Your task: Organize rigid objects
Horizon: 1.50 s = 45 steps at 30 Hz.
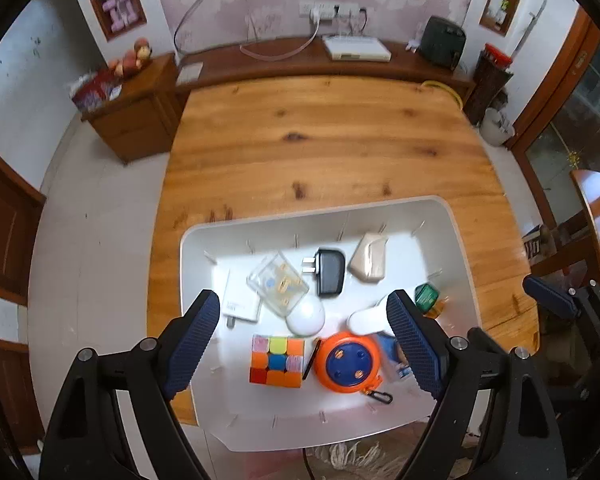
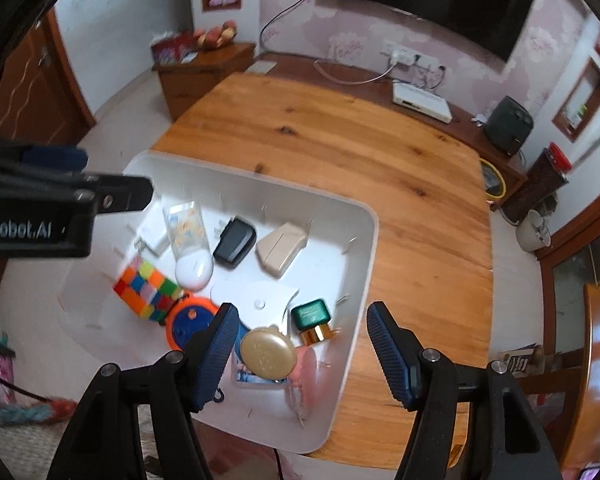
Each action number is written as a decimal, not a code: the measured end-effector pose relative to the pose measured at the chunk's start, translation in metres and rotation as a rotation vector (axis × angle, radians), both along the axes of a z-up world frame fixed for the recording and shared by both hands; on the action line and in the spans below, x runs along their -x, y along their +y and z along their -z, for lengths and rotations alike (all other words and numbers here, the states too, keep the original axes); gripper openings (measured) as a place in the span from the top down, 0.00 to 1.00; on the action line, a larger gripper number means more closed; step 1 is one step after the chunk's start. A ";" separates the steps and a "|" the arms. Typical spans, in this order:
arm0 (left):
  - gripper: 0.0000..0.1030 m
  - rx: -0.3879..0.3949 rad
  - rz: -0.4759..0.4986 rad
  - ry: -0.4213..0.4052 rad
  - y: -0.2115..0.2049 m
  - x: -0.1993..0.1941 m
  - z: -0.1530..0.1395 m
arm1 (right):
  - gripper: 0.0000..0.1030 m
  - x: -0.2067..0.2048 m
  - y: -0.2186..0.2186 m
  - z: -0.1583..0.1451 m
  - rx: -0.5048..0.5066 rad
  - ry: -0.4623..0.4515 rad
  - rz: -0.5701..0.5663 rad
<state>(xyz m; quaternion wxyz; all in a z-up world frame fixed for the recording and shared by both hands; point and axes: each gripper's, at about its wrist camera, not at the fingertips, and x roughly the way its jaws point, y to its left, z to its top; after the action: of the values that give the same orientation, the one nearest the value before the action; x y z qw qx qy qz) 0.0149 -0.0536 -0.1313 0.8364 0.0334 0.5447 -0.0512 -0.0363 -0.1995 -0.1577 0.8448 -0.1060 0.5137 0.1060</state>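
Left tongs gape wide, nothing between the pads, hanging over the near half of the white tray. Right tongs also spread apart and empty, over the tray's right near corner. Both likely held high and open to pick a target from above; which one, can't tell.

Under the left tongs: cube puzzle flat on the tray floor, just beside the orange reel, whose clip hook trails toward the near wall. White dome sits just beyond the cube, touching or nearly touching the clear plastic box. White charger left of that box, prongs toward the near side. Black plug adapter and beige case lie side by side further out, near but apart.

Under the right tongs: gold round compact resting on top of a blue-printed card or packet, partly hidden by the left finger. Green perfume bottle with gold cap lies on its side near the right wall. Something pinkish and see-through just beside the compact, too blurred to name.

All the rigid items lie inside the tray, loosely scattered, no rows or groups. That fits either things gathered into the tray already, or a jumble waiting to be sorted out of it. The tabletop beyond the tray carries nothing in view. Tray overhangs the near tabletop edge a bit, so hard pushes could shift it.
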 end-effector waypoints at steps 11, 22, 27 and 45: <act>0.15 -0.005 0.033 -0.123 -0.015 0.012 -0.043 | 0.27 0.004 -0.035 -0.067 -0.105 -0.150 0.167; 0.15 0.006 -0.003 -0.191 -0.017 0.015 -0.061 | 0.22 0.011 -0.038 -0.097 -0.127 -0.278 0.214; 0.15 0.018 -0.017 -0.214 -0.017 0.019 -0.066 | 0.22 0.016 -0.038 -0.104 -0.123 -0.303 0.228; 0.15 0.022 -0.049 -0.277 -0.021 0.035 -0.077 | 0.22 0.036 -0.044 -0.119 -0.156 -0.386 0.241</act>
<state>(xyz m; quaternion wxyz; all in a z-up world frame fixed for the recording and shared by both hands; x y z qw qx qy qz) -0.0201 -0.0743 -0.0548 0.9049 0.0177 0.4240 -0.0314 -0.0718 -0.2430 -0.0384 0.9395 0.0033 0.3417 0.0215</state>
